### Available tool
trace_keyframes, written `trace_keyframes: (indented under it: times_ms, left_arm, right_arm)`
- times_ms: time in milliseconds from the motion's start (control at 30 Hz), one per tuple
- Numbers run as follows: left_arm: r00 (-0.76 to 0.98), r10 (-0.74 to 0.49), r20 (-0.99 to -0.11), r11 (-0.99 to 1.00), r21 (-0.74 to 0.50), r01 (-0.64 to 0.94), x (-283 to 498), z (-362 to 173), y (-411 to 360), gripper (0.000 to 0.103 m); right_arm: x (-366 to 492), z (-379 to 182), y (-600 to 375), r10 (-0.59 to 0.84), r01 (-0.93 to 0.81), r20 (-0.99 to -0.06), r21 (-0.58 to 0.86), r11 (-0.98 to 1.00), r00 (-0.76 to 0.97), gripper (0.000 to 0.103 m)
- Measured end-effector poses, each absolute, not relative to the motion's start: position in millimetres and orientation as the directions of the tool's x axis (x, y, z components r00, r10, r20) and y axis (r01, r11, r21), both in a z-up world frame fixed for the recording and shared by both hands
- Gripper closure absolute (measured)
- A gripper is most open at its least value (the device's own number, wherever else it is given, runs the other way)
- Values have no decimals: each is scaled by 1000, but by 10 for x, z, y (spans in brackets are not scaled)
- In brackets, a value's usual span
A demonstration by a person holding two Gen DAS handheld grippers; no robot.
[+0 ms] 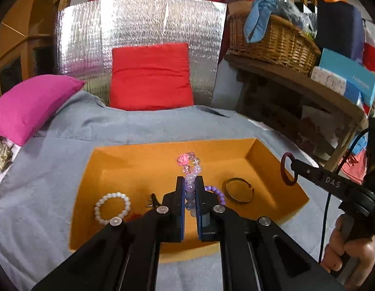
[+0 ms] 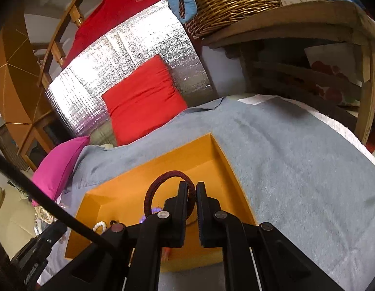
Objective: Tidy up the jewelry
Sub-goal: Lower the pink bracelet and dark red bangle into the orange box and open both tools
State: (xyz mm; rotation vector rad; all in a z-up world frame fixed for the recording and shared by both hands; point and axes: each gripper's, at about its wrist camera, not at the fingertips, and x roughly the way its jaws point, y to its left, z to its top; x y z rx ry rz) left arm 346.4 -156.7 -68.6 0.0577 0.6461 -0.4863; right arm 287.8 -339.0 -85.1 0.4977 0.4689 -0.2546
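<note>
Ahead of both pairs of fingers lies the bed, spread with a grey blanket point(image 1: 66, 160), and on it, directly under your grippers, sits the open orange box point(image 1: 129, 155) that seems to be the collecting place for the jewelry, its low walls keeping loose pieces from rolling off into the cloth. Beyond the box, well past your fingertips, a red cushion point(image 1: 151, 77) leans against a silver foil panel point(image 1: 139, 24), with a pink pillow point(image 1: 29, 106) off to the left of your left fingers and a wicker basket point(image 1: 272, 41) on a wooden shelf up to the right. Your left gripper point(image 1: 189, 186) is clamped on a pink and lilac beaded bracelet with a rose charm point(image 1: 190, 167); you hold it by its lower beads so the rose end stands up past the fingertips, clear of the box floor. Your right gripper point(image 2: 192, 191) is closed on a dark red ribbed ring bangle point(image 2: 163, 177), pinched at one side of the hoop so the loop hangs out to the left of the fingers, above the box's far right corner. Both pieces look to be carried above the box, ready to go in, I'd judge. On the box floor, a white bead bracelet point(image 1: 112, 206) lies left of your left fingers, a purple bead bracelet point(image 1: 215, 191) touches just right of them, and a gold cuff bangle point(image 1: 238, 190) rests further right. A small dark clip-like piece point(image 1: 152, 200) sits close beside the left finger; I can't tell what it is.
</note>
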Motion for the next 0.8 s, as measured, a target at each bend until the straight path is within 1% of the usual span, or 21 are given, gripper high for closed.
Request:
trace_keyframes:
  times_ms: [100,267,367,800]
  left_arm:
    - [663,-420,-619,883,-109,457,3554,-808,-1692,95]
    - [644,-394,-656,882,-74,465,3603,-990,-1832,95]
    - [630,-376,-680,890,-74,450,3646,-1064,-1817,95]
    - [644,-345,-683,897,-39,440,3614,-1060,-1824,95]
  right_arm:
    - [2964,-886,-3434,-122,354,-505,393,849,854,95]
    - [3087,-1003,-3509,-125,386,-549,391,836,826,95]
    - [3124,-1066,-3520,-126,393,-563,383,836,817,95]
    - [3141,-1174,-3454,-121,394,-587,363,845,800,95]
